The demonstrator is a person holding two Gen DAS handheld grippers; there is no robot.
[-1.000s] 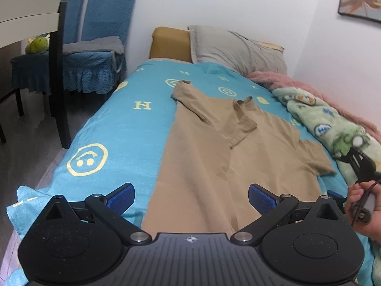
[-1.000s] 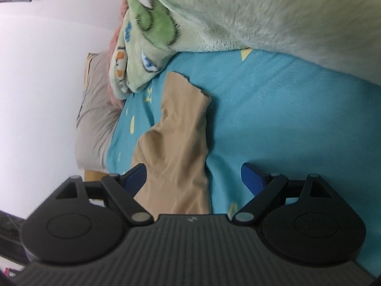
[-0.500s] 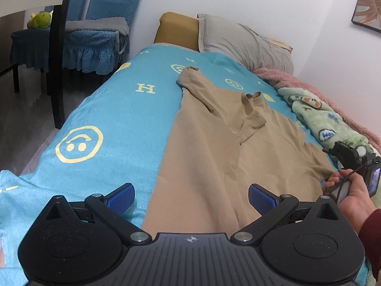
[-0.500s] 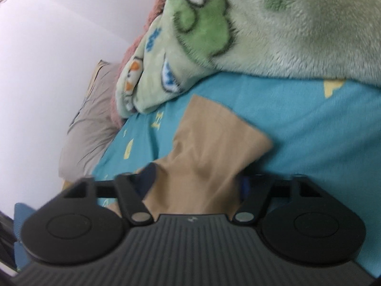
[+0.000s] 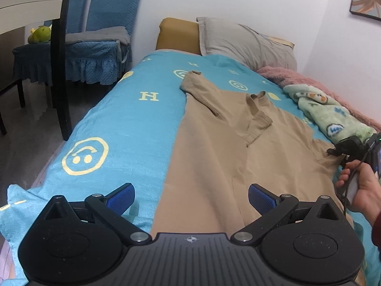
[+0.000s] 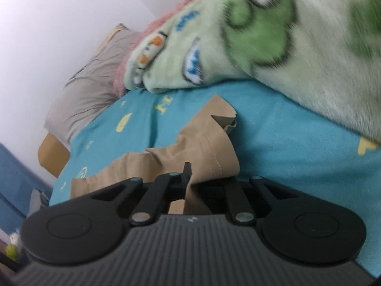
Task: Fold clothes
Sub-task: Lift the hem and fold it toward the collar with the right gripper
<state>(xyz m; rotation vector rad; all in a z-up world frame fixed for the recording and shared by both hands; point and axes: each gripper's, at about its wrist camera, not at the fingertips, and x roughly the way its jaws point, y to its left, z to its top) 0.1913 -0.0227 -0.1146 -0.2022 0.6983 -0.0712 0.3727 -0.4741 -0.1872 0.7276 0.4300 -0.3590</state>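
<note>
I hold the right gripper [image 6: 187,176] clamped on the tan T-shirt [image 5: 214,157] sleeve near the bed's [image 5: 123,128] blanket-side edge; left gripper [image 5: 191,196] spread apart.

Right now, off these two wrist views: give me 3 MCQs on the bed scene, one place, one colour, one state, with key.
1. Where does the green cartoon blanket lie relative to the tan shirt?
A. between the shirt and the wall
B. under the shirt
C. on the blue chair

2. What colour is the bedspread?
A. grey with stripes
B. turquoise with yellow prints
C. plain white

3. What state is the right gripper in?
A. wide open over bare bedspread
B. shut on a pillow
C. shut on the shirt's sleeve

Key: 1 A, it lies along the wall side, past the shirt. 2 B, yellow smileys and H marks on turquoise. 3 C, tan cloth is pinched between its fingers.
</note>
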